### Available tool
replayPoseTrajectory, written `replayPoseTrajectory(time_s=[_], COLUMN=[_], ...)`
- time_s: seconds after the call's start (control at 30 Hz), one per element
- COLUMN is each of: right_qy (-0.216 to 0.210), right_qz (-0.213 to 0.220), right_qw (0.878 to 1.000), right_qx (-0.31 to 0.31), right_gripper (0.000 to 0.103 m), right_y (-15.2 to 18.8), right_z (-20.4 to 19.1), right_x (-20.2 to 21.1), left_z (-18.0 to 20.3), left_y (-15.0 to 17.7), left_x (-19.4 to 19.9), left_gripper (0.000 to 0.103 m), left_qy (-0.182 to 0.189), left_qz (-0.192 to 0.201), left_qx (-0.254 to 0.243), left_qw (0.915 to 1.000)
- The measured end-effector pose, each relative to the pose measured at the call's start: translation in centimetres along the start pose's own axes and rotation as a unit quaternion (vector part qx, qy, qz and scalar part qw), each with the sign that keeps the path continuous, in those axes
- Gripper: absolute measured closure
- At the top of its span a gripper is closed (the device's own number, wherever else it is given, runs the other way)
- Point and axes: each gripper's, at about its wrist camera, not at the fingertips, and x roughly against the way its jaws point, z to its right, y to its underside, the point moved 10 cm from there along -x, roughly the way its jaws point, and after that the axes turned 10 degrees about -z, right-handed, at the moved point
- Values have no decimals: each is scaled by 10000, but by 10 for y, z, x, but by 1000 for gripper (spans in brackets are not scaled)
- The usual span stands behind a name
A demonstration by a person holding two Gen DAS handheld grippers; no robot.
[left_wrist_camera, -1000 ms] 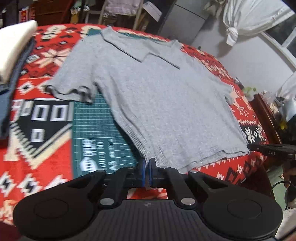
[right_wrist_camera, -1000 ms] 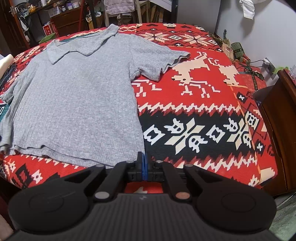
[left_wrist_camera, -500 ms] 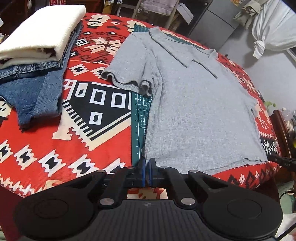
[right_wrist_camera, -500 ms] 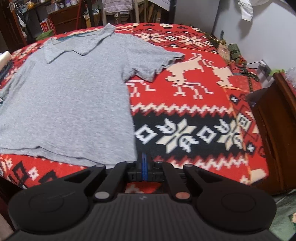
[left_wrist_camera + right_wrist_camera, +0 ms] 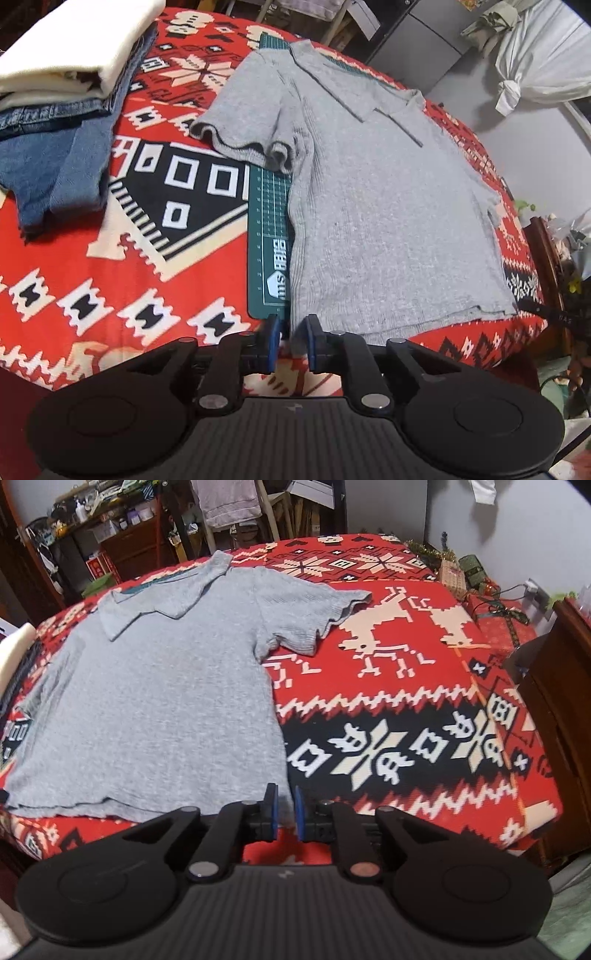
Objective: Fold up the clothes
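Observation:
A grey short-sleeved polo shirt (image 5: pixel 388 206) lies spread flat, collar at the far end, on a red patterned blanket (image 5: pixel 147 314). My left gripper (image 5: pixel 291 341) is at the shirt's near left hem corner. Its blue pads stand slightly apart and open, with the corner of the cloth lying between them. In the right wrist view the same shirt (image 5: pixel 155 709) fills the left half. My right gripper (image 5: pixel 284 812) is open by a narrow gap at the near right hem corner. Both sleeves lie spread outwards.
A green cutting mat (image 5: pixel 269 236) shows under the shirt's left side. Folded jeans (image 5: pixel 55 162) with a cream garment (image 5: pixel 74 48) on top sit at the far left. Dark wooden furniture (image 5: pixel 554 709) stands beyond the blanket's right edge. Cluttered shelves line the back.
Both grippers were shut at the shirt's hem corners; now both have opened a little. The shirt lies flatter and the left view has swung left, showing the folded stack.

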Motion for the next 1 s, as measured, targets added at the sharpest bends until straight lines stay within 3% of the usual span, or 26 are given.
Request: replayPoseTrajectory(time_s=[0.17,0.23,0.53,0.67,0.83,1.0], right_qy=[32,88,255,80,-123,-119], right_qz=[-154,-147,-255,-165,38,114], right_qw=[9999,9998,9993,9998,9995,9911], right_qx=[72,85,-107,-103,301,1317], right_gripper=[90,103,103,103,97,90], right_y=[3,2,11,11,6,4], right_z=[-5,-4,13,10,-11,-52], right_x=[-12,-12,-6,-2,11,12], left_z=[4,4,-6,-1,2,20], left_y=[1,0,2,1,2,2], left_x=[-4,-5,1,2,10,22], left_gripper=[89,99,100,97,93,92], left_qy=[-96,-206,-358,-339,-361,-408], left_qz=[-38,-25,-2,7,156,379], left_qx=[-124,-215,-232,-286,-381,-851], left_qw=[9999,9996,9991,9990,9985,9948])
